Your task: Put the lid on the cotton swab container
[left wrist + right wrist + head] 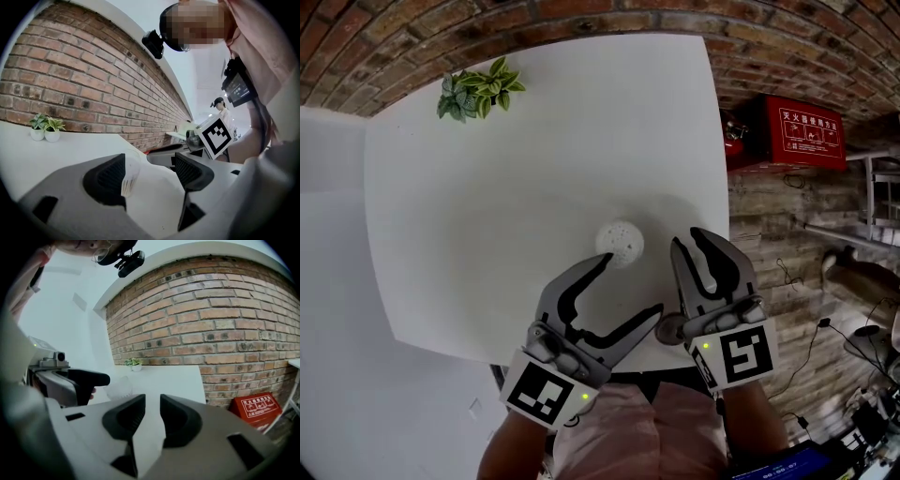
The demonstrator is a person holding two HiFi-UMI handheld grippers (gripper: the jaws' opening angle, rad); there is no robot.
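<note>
The cotton swab container [619,242] is a small round clear tub with white swab tips showing from above, standing near the front right of the white table [487,206]. My left gripper [630,286] is open wide just in front of it. Its upper fingertip nearly reaches the tub, which shows with its label at that jaw's tip [127,173]. My right gripper [689,242] hovers just right of the tub with a narrow gap and nothing between the pads [151,400]. The tub [119,386] sits left of its jaws. I cannot make out a lid.
A small potted plant [478,92] stands at the table's far left corner. A brick wall runs behind and to the right of the table, with a red fire-extinguisher box [802,131] on the floor at the right. The table's right edge is close to my right gripper.
</note>
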